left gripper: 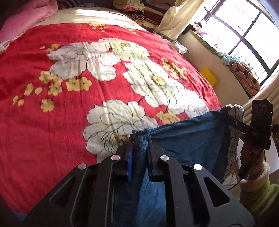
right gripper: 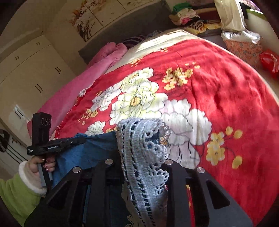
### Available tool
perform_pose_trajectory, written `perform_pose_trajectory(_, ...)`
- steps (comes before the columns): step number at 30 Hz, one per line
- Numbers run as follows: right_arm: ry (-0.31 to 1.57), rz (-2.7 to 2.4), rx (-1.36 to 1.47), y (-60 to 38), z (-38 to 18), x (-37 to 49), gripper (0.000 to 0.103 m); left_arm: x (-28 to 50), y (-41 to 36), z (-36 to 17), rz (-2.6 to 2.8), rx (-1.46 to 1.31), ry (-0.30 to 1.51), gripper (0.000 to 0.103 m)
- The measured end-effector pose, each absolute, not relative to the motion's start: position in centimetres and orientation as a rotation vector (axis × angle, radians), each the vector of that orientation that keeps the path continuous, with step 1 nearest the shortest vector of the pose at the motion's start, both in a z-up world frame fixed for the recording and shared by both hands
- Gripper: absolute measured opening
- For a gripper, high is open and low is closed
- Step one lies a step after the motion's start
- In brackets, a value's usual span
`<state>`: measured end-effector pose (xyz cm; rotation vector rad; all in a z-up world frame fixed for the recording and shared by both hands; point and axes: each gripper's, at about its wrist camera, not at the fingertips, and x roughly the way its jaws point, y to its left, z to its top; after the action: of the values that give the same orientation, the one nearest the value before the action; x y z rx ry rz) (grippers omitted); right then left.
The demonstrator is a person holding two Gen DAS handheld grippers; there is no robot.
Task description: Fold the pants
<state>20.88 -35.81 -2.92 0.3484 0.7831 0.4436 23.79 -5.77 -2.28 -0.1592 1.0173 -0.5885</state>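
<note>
The pants (left gripper: 188, 139) are blue denim with a white lace trim (left gripper: 233, 139). They hang stretched in the air between my two grippers, above the near edge of the bed. My left gripper (left gripper: 140, 139) is shut on a bunched denim corner. My right gripper (right gripper: 143, 157) is shut on the lace-trimmed edge (right gripper: 143, 148), which drapes over its fingers and hides them. The right gripper also shows in the left wrist view (left gripper: 244, 126) at the far right. The left gripper shows in the right wrist view (right gripper: 76, 139) at the left, held by a hand in a green sleeve.
A red blanket with white and yellow flowers (left gripper: 87, 87) covers the bed. A pink quilt (right gripper: 97, 69) lies along its far side. Piled clothes (right gripper: 188, 15) sit beyond the head. A window (left gripper: 244, 31) and a sill with items are to the right. Wardrobes (right gripper: 31, 66) stand at the left.
</note>
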Motion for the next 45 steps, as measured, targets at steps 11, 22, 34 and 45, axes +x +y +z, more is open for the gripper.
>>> perform_pose_trajectory(11, 0.928, 0.240, 0.065, -35.3, -6.1, 30.7, 0.041, 28.9, -9.1, -4.1, -0.455, -0.044, 0.992, 0.010)
perform_pose_trajectory(22, 0.754, 0.216, 0.291, -41.0, -1.2, 22.4, 0.079, 22.5, -3.2, 1.5, -0.360, -0.144, 0.826, 0.073)
perform_pose_trajectory(34, 0.779, 0.161, 0.468, -41.8, -4.9, 11.7, 0.083, 8.6, 9.1, 2.8, -0.152, -0.287, 0.761, 0.090)
perform_pose_trajectory(45, 0.828, 0.174, 0.596, -40.7, -7.8, 12.3, 0.084, 7.5, 11.4, -2.0, -0.128, -0.502, 0.863, 0.091)
